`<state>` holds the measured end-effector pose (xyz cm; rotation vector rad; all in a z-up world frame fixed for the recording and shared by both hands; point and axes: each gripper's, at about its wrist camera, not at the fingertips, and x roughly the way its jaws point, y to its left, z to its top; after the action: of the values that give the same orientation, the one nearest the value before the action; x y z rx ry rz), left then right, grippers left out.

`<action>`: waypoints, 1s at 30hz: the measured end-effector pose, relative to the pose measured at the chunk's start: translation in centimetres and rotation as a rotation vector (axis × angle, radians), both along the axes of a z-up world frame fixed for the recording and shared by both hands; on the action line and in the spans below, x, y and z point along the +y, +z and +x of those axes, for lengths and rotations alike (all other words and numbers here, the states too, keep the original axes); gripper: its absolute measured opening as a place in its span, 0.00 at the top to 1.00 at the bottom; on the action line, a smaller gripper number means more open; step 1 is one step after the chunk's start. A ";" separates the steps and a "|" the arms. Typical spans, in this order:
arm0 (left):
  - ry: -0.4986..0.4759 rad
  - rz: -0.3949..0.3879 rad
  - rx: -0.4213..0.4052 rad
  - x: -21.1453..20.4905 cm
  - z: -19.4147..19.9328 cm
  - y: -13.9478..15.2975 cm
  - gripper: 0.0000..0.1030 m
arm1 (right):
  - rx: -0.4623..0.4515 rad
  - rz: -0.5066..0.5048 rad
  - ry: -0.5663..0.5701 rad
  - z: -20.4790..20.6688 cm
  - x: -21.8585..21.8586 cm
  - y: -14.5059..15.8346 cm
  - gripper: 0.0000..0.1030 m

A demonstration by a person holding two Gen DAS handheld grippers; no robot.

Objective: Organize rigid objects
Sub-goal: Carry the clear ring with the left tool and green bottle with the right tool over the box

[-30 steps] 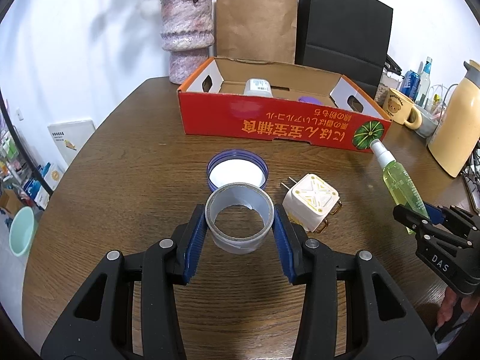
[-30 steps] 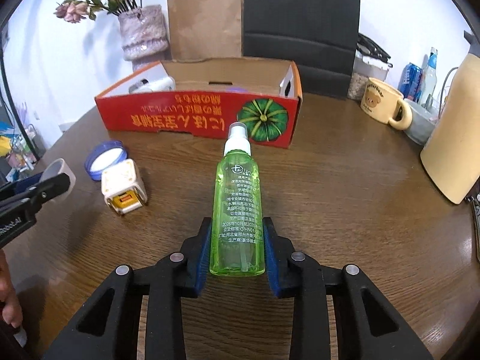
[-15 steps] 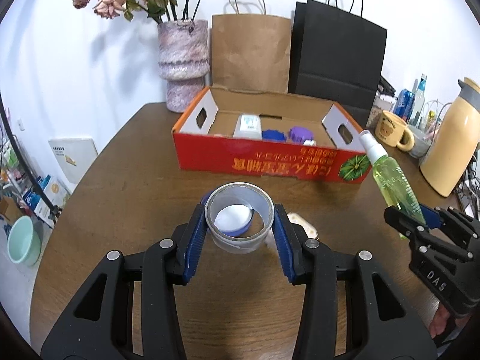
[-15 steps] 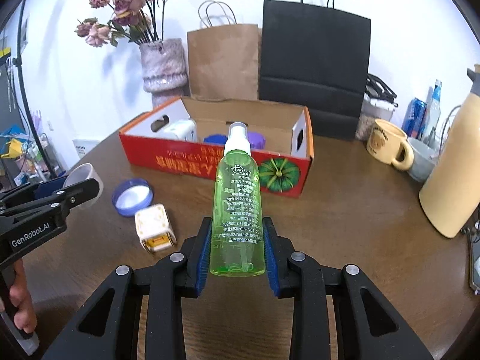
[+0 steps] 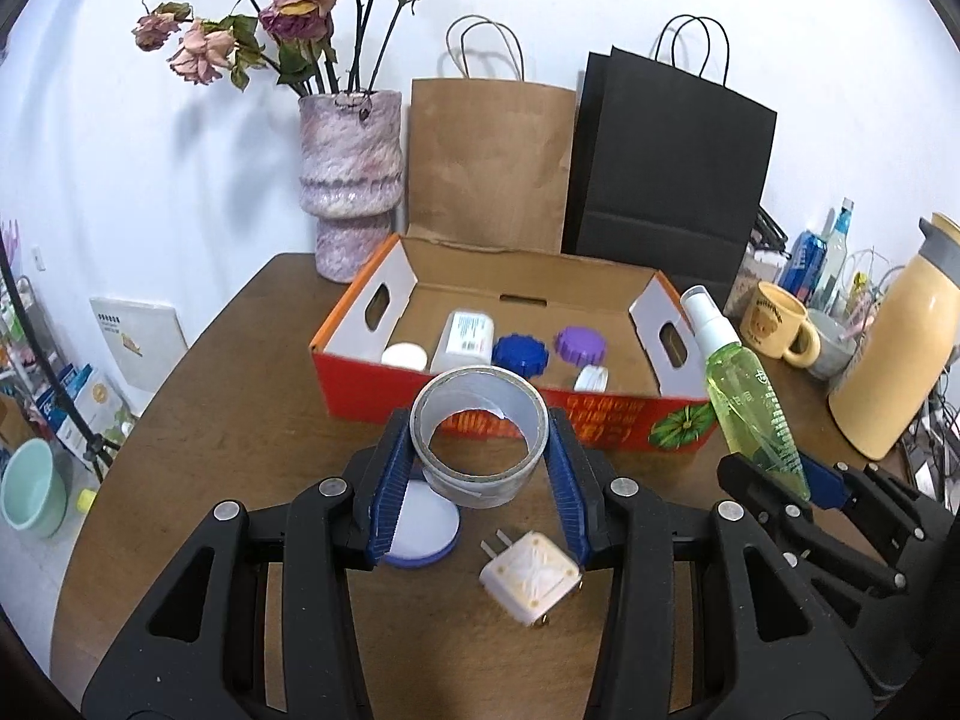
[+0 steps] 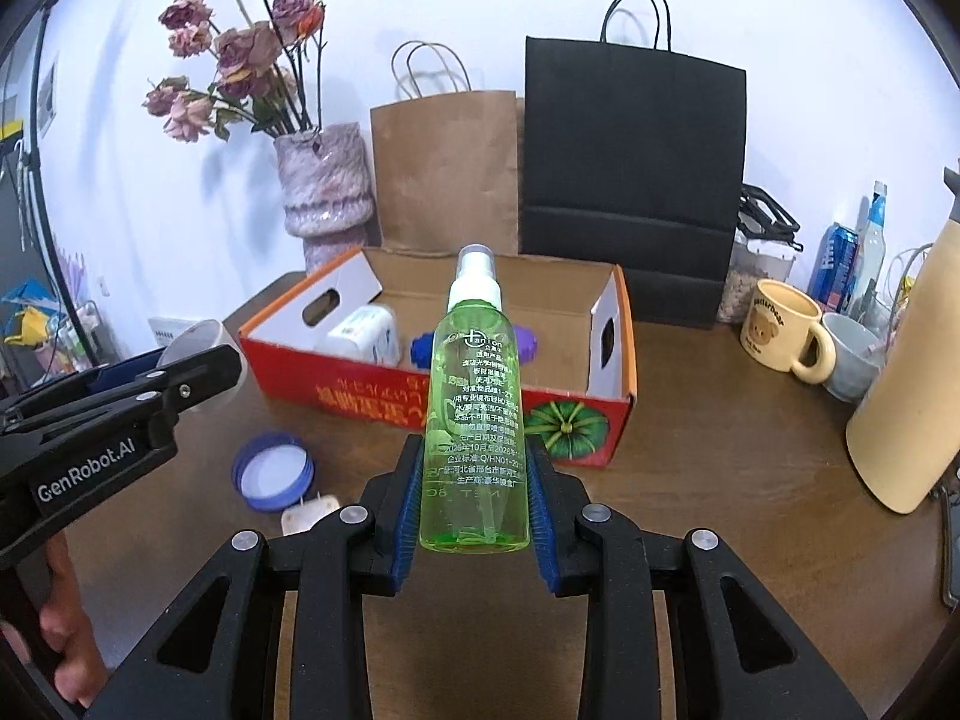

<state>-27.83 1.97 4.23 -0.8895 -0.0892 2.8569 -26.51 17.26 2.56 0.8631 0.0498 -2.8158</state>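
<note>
My left gripper [image 5: 480,468] is shut on a grey tape roll [image 5: 480,468] and holds it above the table, in front of the red cardboard box [image 5: 420,402]. My right gripper [image 6: 474,498] is shut on a green spray bottle [image 6: 474,420], lifted with its nozzle toward the box [image 6: 372,402]. The bottle also shows at the right of the left wrist view [image 5: 750,408]. The box holds a white bottle [image 5: 468,333], blue and purple caps [image 5: 521,353] and small white lids. A blue-rimmed lid [image 5: 423,531] and a white plug adapter [image 5: 531,576] lie on the table below the left gripper.
A pink vase with dried roses [image 5: 351,180], a brown paper bag [image 5: 486,162] and a black bag [image 5: 666,162] stand behind the box. A yellow mug [image 6: 780,333], a grey cup [image 6: 852,354], cans and a cream thermos [image 6: 912,384] stand at the right.
Both grippers have lifted their objects off the table and risen; the box interior is now in view. The lid and plug adapter stay on the table below.
</note>
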 end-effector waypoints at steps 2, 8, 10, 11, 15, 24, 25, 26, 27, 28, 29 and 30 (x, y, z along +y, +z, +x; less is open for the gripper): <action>0.007 0.005 0.007 0.1 -0.4 0.2 0.62 | 0.004 -0.004 -0.002 -0.5 0.0 0.2 0.66; 0.020 0.021 0.022 0.7 -1.9 0.7 0.62 | 0.012 -0.017 -0.005 -2.1 0.2 0.5 0.66; 0.028 0.024 0.026 1.0 -2.5 0.9 0.62 | 0.012 -0.021 -0.006 -2.8 0.3 0.5 0.66; 0.031 0.027 0.025 1.0 -2.7 0.9 0.62 | 0.012 -0.022 -0.007 -3.1 0.3 0.5 0.66; 0.038 0.031 0.027 1.6 -3.8 1.0 0.62 | 0.010 -0.021 -0.009 -4.4 0.4 0.3 0.66; 0.041 0.027 0.032 2.6 -6.1 1.0 0.62 | 0.009 -0.018 -0.006 -6.4 0.4 0.3 0.66; 0.041 0.026 0.033 2.7 -6.4 1.0 0.62 | 0.008 -0.016 -0.006 -6.9 0.4 0.2 0.66; 0.042 0.025 0.034 2.8 -6.7 1.0 0.62 | 0.007 -0.015 -0.006 -7.3 0.4 0.2 0.66; 0.043 0.024 0.035 2.9 -7.0 1.0 0.62 | 0.007 -0.014 -0.007 -7.7 0.4 0.2 0.66; 0.044 0.022 0.037 3.1 -7.4 1.0 0.62 | 0.006 -0.013 -0.007 -8.1 0.4 0.1 0.66; 0.044 0.020 0.037 3.2 -7.6 1.0 0.62 | 0.005 -0.011 -0.007 -8.5 0.3 0.1 0.66; 0.045 0.019 0.038 3.3 -8.0 1.0 0.62 | 0.005 -0.008 -0.006 -9.0 0.3 0.0 0.66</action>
<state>-35.78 5.25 5.27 -0.8404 -0.1342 2.9081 -35.47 17.56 2.61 0.8561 0.0368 -2.8216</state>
